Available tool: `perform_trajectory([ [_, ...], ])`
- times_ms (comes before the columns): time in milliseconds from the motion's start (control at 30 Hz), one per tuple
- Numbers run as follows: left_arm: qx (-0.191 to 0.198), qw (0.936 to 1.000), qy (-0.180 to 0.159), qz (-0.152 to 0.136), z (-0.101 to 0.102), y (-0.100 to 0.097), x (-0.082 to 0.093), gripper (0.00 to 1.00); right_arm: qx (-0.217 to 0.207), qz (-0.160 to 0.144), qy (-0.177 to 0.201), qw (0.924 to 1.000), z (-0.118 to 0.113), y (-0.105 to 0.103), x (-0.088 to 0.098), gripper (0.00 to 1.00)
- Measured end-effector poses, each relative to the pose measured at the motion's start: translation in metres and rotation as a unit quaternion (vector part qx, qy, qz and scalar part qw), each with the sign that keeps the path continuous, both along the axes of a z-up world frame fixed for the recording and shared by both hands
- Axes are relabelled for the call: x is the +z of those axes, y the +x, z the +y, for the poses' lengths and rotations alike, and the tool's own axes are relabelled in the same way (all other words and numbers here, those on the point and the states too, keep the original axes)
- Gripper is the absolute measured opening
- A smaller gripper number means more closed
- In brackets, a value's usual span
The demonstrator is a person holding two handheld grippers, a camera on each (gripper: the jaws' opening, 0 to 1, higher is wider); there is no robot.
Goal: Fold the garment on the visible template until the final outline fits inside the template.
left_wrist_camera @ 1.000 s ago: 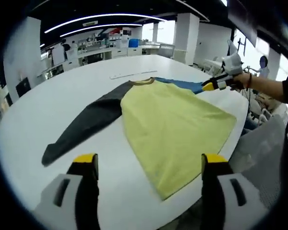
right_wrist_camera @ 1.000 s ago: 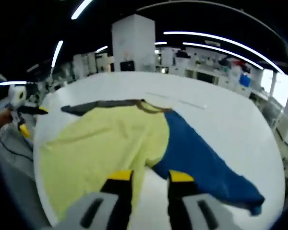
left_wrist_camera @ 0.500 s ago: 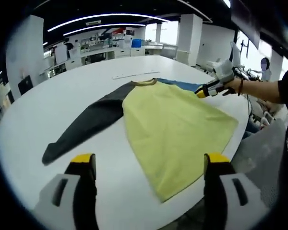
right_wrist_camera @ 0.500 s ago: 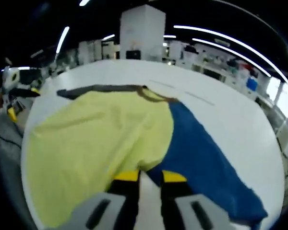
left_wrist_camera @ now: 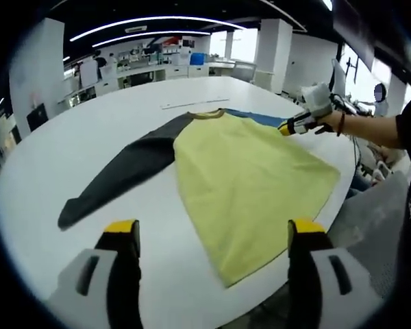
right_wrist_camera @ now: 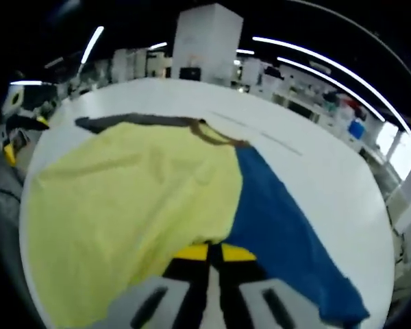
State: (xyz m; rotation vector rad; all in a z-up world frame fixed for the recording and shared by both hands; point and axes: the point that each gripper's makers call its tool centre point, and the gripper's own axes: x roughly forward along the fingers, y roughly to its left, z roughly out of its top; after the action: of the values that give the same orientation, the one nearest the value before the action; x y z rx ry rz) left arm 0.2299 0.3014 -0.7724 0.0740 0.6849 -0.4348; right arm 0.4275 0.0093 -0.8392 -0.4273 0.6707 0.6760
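A long-sleeved garment lies flat on the round white table. Its body is yellow, one sleeve dark grey, the other blue. My left gripper hovers open and wide over the near table edge, short of the hem. The right gripper, held by a hand, sits at the garment's far side by the blue sleeve. In the right gripper view its jaws are shut on the garment where the yellow body meets the blue sleeve. The grey sleeve lies at the far side.
A thin pale strip lies on the table beyond the collar. A person's arm reaches in from the right. Grey covered seating stands off the table's right edge. A white pillar and lab benches stand behind.
The right gripper's jaws have come together at the body-sleeve junction, and the right gripper has moved in closer to the fabric. The left gripper has stayed open and almost still.
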Motion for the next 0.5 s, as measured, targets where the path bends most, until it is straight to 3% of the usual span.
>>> perform_trajectory([
  [167,0.003,1.0,0.0,-0.002,0.005,0.0,0.0,0.86,-0.017,-0.012,-0.008,0.9998,-0.013,0.003,0.014,0.0],
  [500,0.002,1.0,0.001,-0.002,0.007,-0.001,-0.002,0.85,-0.052,-0.024,-0.011,0.9983,-0.033,0.021,0.018,0.0],
])
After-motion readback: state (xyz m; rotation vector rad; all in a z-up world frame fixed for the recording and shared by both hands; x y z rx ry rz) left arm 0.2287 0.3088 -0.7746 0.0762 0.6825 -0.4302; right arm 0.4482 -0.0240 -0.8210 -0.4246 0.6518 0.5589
